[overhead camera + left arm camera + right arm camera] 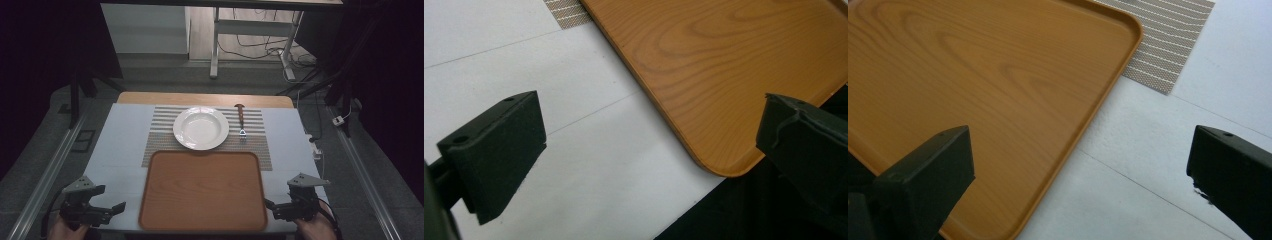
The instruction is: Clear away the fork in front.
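Plate (200, 128) & fork (241, 122) on mat (260, 150), tray (202, 222) btwn grippers

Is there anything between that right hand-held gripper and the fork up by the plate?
Nothing visible blocks it. The fork lies on the striped mat, right of the plate. The right hand-held gripper is open beside the bare tray.

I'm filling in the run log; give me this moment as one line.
left gripper: open, empty | right gripper: open, empty | tray: bare, between them | plate and fork: on striped mat
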{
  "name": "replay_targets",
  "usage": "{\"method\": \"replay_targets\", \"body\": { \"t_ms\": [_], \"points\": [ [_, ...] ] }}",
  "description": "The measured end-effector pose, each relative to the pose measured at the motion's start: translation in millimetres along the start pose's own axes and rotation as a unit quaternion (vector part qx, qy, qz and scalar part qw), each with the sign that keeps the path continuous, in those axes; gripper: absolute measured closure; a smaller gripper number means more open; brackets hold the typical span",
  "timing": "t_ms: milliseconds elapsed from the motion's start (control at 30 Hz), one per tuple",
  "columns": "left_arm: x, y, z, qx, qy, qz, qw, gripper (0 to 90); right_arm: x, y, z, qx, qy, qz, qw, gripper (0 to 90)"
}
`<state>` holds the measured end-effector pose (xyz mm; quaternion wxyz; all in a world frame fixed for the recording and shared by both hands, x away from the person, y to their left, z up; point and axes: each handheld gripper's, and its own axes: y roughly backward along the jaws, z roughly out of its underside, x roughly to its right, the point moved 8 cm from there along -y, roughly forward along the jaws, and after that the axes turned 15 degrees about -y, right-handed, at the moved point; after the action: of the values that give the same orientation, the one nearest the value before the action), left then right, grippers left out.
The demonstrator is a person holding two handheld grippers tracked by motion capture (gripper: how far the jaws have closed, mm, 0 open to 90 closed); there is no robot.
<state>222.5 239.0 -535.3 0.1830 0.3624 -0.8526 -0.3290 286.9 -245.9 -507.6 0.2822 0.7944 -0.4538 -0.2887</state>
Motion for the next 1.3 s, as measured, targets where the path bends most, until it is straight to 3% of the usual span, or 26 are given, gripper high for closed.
{"method": "replay_targets", "body": {
  "t_ms": [267, 467, 733, 967, 1300],
  "points": [
    [0.3, -0.5, 0.1, -0.002, -0.001, 0.000, 1.0000, 0.0, -8.4, -7.0, -1.9, -0.014, 0.016, -0.004, 0.9998, 0.0],
    [0.4, -0.5, 0.0, -0.002, -0.001, -0.001, 1.0000, 0.0, -12.5, -15.8, -1.8, -0.034, 0.040, 0.006, 0.9986, 0.0],
    [0.1, -0.7, 0.2, -0.002, 0.001, 0.002, 1.0000, 0.0, -19.0, -25.5, -4.4, -0.040, 0.059, 0.007, 0.9974, 0.0],
    [0.2, -1.1, 0.2, -0.003, 0.000, 0.001, 1.0000, 0.0, -25.9, -34.9, -10.0, -0.043, 0.090, 0.021, 0.9947, 0.0],
    [0.0, -1.5, 0.4, -0.005, 0.000, 0.003, 1.0000, 0.0, -28.0, -50.5, -17.7, -0.053, 0.136, 0.055, 0.9877, 0.0]
  ]
}}
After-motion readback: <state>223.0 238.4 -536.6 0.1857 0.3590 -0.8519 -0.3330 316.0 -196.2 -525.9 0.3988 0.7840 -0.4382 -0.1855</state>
